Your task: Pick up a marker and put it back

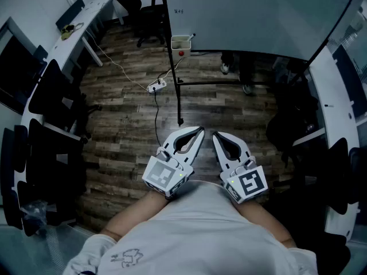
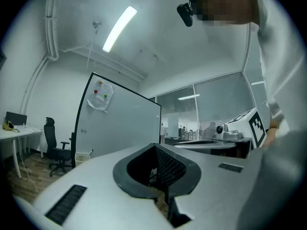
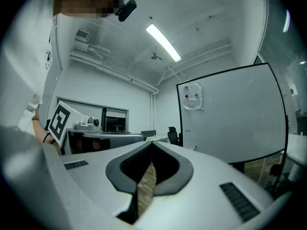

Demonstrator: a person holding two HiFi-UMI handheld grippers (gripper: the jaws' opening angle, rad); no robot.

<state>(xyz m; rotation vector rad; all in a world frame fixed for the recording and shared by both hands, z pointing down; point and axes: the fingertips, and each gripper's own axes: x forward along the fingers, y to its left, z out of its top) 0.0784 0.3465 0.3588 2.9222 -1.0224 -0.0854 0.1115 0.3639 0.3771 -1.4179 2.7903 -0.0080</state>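
Wooden planks, dark and streaked, as flooring (image 1: 126, 125) underfoot. Faced a wide pale whiteboard (image 1: 258, 16) on a black frame, with a long white curved desk (image 1: 334, 85) off to the right. Held the white two-jaw left gripper (image 1: 198, 132) close before the body, jaws pressed together tip to tip with nothing between them. Held the matching white right gripper (image 1: 216, 135) just beside it, likewise pinched closed on nothing. Saw a white power strip (image 1: 156, 86) lying on the planks near the frame's foot. Saw a small white open box (image 1: 180, 42) hung on the whiteboard's frame, well apart from both grippers. Found the slim marker (image 1: 191, 36) slanting out of that box, above a small red round thing (image 1: 182, 53) on the box's front.
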